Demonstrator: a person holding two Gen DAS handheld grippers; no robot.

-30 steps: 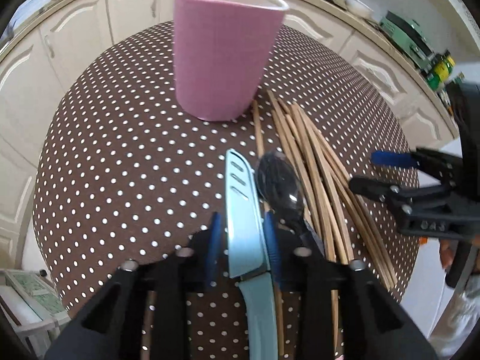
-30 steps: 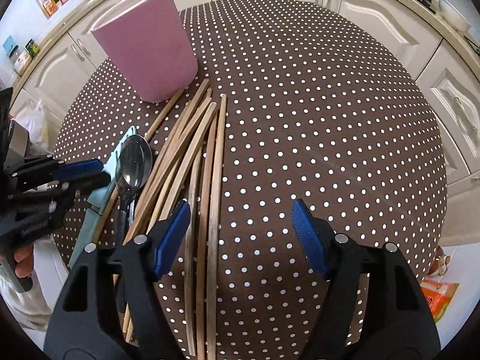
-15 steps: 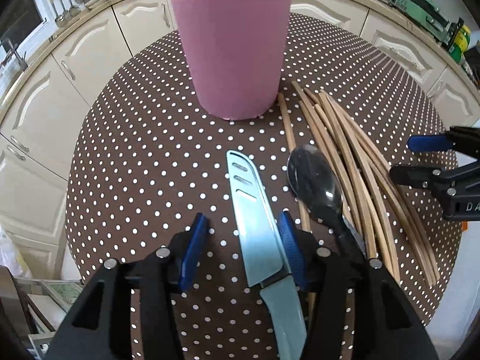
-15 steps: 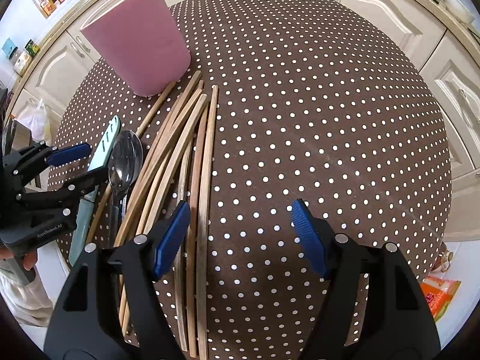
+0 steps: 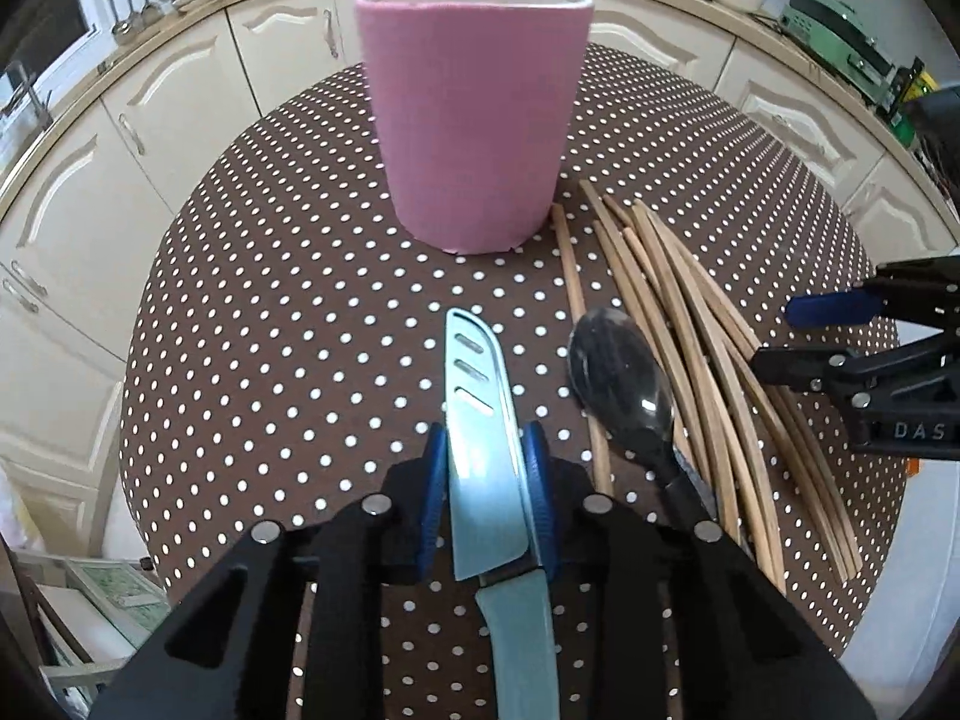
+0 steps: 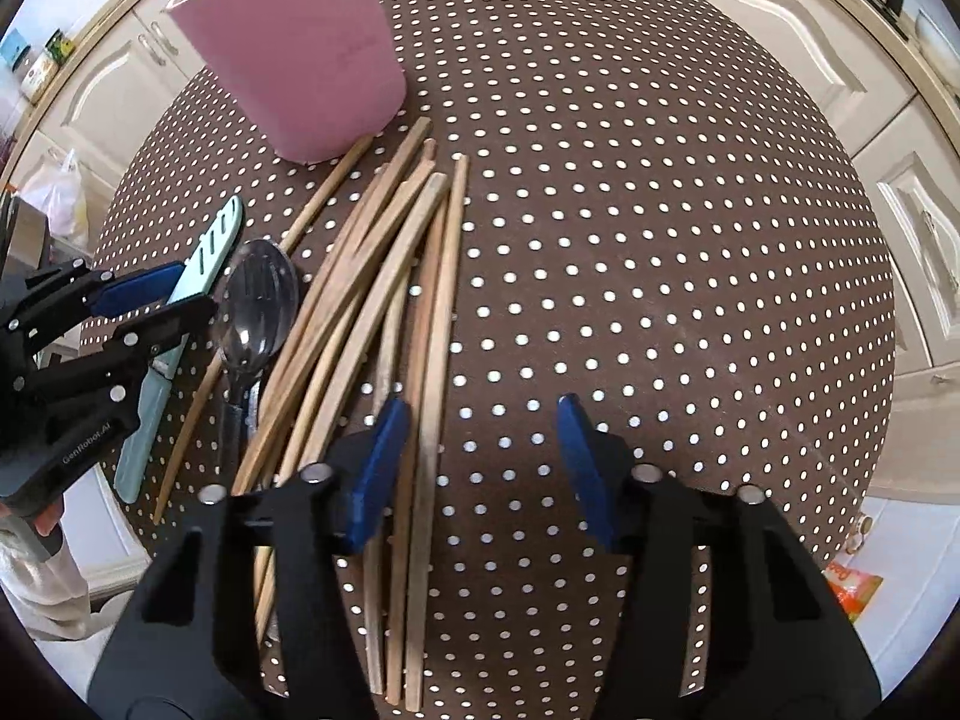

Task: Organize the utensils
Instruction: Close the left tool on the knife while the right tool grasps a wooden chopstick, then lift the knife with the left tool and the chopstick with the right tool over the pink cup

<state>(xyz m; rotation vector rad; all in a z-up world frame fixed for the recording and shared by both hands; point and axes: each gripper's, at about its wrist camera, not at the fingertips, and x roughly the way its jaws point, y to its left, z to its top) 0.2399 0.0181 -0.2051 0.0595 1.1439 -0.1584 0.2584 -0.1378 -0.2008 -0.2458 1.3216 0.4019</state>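
The knife (image 5: 483,420) lay flat on the dotted table (image 5: 270,360), just in front of the pink cup (image 5: 474,120), its slotted tip pointing toward the cup's base. My left gripper (image 5: 485,468) had closed in from a wider stance half a second before: both blue pads now sat against the blade's edges just ahead of the handle and were closing further, so I judged the grasp all but made and the knife ready to lift and carry to the cup. The knife itself had not shifted.

Further from the cup and to the right of the knife lay the dark spoon (image 5: 624,384), bowl toward the cup. Beyond it the bundle of chopsticks (image 6: 384,312) fanned back from the cup's base. My right gripper (image 6: 474,468) had slid over that bundle since a moment ago; its jaws, apart, were closing, with the outermost sticks between the pads, the left pad beside them and the right pad over bare cloth. I took that as the start of a second pickup, not yet a grip.

The cup stood upright. Its inside was hidden from both of my views, so I could not tell whether it held anything.
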